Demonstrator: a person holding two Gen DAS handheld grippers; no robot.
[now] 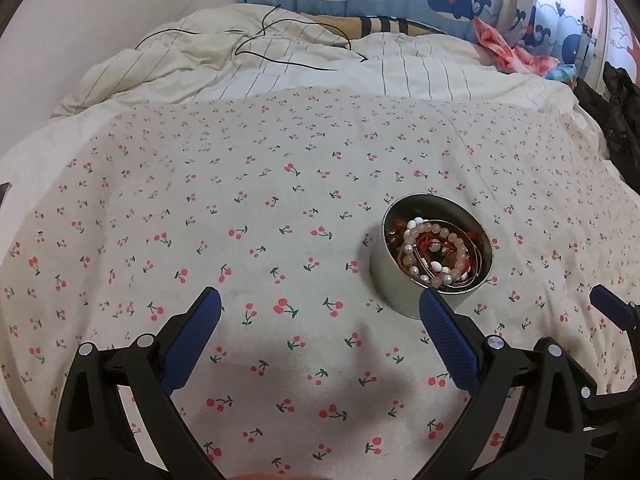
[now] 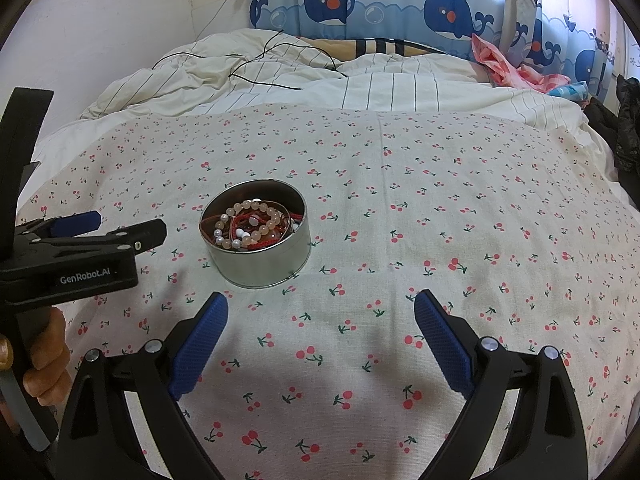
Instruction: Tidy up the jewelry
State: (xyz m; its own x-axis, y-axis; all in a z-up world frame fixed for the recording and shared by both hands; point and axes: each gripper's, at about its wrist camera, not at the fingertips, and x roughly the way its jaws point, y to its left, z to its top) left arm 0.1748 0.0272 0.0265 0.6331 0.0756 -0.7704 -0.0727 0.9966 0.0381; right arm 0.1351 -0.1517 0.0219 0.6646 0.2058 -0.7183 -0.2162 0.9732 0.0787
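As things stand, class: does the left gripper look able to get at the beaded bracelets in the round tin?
Probably yes. The left gripper is open, the tin has no lid, and the bracelets lie exposed just beyond its right finger, with only bare cherry-print cloth between.

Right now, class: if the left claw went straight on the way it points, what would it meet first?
Probably the cherry-print bedspread; the left claw aims left of the tin, though depth is unclear.
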